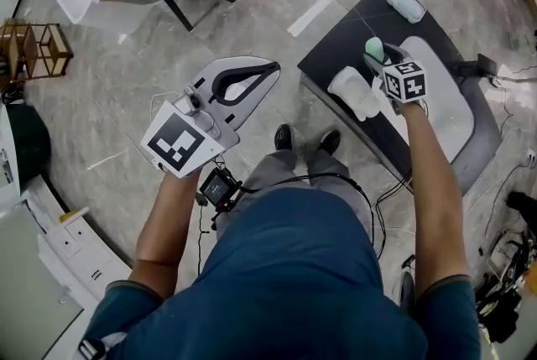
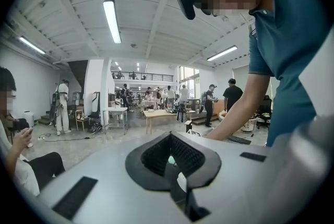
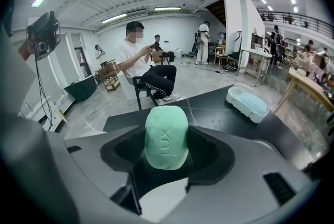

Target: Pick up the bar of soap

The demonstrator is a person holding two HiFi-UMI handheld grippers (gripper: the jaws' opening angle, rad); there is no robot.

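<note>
One lift apparently complete: right gripper [image 3: 167, 144] jaws clamp the bar of soap [image 3: 165, 126] above the table [image 3: 209, 108]; left gripper [image 2: 172, 151] jaws together, empty.

Open workshop hall, where I work

Strip lights [image 2: 111, 20] on a beamed ceiling, a grey stone floor [image 1: 252, 6] with a loose cable [image 2: 68, 139], work tables [image 2: 159, 113] down the room, a railed mezzanine [image 3: 300, 18] — and around me people [image 2: 231, 96] standing at benches.

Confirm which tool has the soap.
The right tool, clamped on the green soap bar; the left tool holds nothing, off over the floor.
</note>
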